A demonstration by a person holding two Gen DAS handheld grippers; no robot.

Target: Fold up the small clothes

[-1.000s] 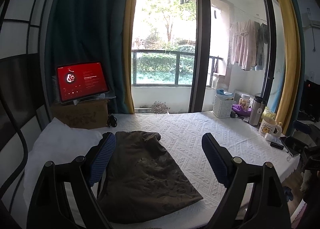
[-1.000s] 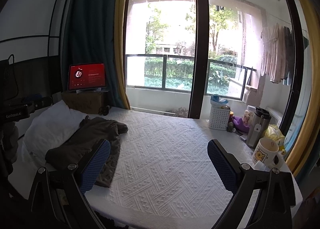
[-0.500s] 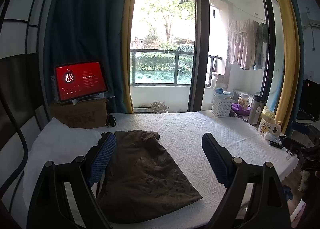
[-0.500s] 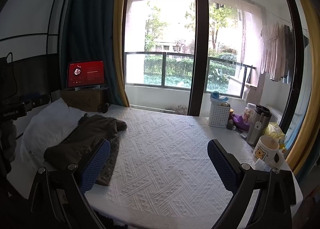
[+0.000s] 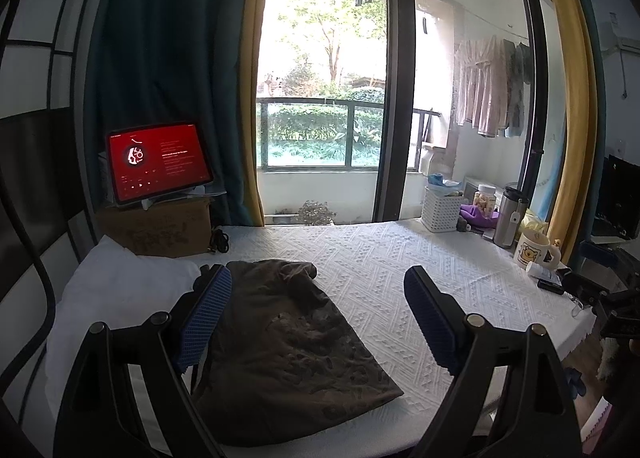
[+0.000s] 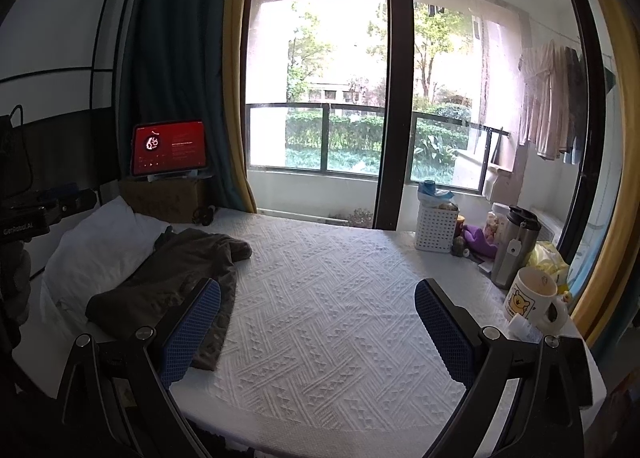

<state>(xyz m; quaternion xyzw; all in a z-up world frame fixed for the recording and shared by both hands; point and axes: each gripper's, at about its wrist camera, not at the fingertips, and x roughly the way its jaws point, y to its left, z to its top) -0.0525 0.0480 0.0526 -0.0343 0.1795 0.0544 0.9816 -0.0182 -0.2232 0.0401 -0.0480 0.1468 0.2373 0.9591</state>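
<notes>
At the far left of both views a white pillow (image 5: 120,290) lies along the edge of the white textured bedcover (image 5: 380,258); behind it, in the upper left, a tablet with a glowing red screen (image 5: 158,160) stands propped on a brown cardboard box (image 5: 160,230) against the dark blue curtain (image 5: 168,58). The dark brown patterned garment (image 5: 288,342) lies on the left part of the bedcover, its left edge beside the pillow; in the left wrist view it fills the lower centre, bunched at its far end and spread flat toward the near edge. The left gripper (image 5: 318,322) hangs above it with both blue-padded fingers spread wide and nothing between them; whether the left pad touches the cloth cannot be told. In the right wrist view the same garment (image 6: 172,282) sits at lower left, partly folded over itself. The right gripper (image 6: 318,332) is likewise wide open and empty, over bare bedcover (image 6: 328,298), its left pad in front of the garment's near corner. At centre stands the tall glass balcony door with a dark frame (image 6: 394,98). To the right, a white slotted basket (image 6: 436,228), a steel travel tumbler (image 6: 514,248) and a white mug with a yellow bear print (image 6: 530,298) stand along the bed's right edge.
</notes>
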